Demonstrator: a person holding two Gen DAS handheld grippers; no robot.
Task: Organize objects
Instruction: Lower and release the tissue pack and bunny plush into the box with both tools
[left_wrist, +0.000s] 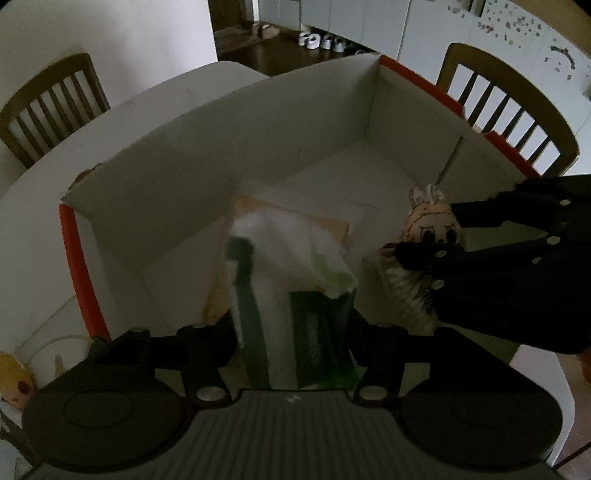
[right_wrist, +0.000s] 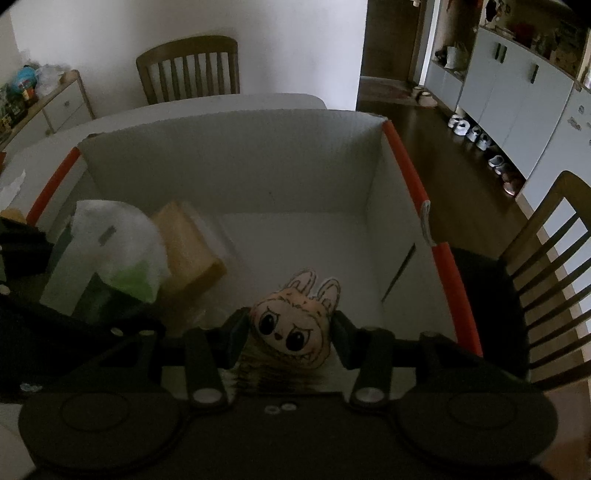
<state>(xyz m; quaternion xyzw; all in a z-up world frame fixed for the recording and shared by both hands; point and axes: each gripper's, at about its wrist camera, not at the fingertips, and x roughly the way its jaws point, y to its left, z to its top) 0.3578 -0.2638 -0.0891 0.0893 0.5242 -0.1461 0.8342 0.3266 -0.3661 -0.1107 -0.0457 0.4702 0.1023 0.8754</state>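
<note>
Left gripper (left_wrist: 291, 332) clamps green pack (left_wrist: 317, 332); right gripper (right_wrist: 286, 332) grips bunny toy (right_wrist: 291, 328) (inside box (right_wrist: 229, 162)).

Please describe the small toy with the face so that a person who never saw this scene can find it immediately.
Look into the big white box with orange edges on the table. At its near side, the right gripper clamps a flat, pale bunny-eared toy. Its drawn big eyes and toothy grin set it apart from the white-and-green packet and yellow block beside it.
</note>
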